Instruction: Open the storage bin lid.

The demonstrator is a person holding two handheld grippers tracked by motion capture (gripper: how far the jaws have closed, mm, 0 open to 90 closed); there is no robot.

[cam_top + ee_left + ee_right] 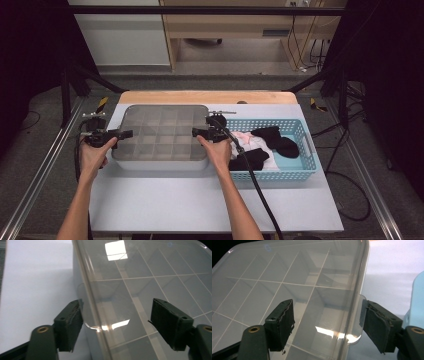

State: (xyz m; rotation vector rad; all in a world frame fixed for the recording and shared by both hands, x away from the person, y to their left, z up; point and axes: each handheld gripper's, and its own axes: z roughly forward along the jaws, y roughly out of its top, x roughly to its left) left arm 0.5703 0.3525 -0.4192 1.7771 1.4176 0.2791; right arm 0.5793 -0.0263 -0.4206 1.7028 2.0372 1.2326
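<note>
A grey compartment box (160, 161) under a clear lid (161, 131) stands on the white table. At its left side my left gripper (122, 134) is open, its jaws straddling the lid's edge and a small clear tab (91, 323) in the left gripper view (116, 317). Open as well, my right gripper (197, 132) sits at the box's right side. In the right gripper view (328, 317) its jaws flank the lid's rim and tab (358, 325). Through the lid (287, 272) the dividers show, with nothing visible in the cells.
A light blue basket (305, 170) stands right of the box, holding black socks (277, 140) and a white-pink cloth (245, 137). The white table (175, 200) is bare toward me. A cable (260, 190) trails from the right gripper. Metal rails run along both sides.
</note>
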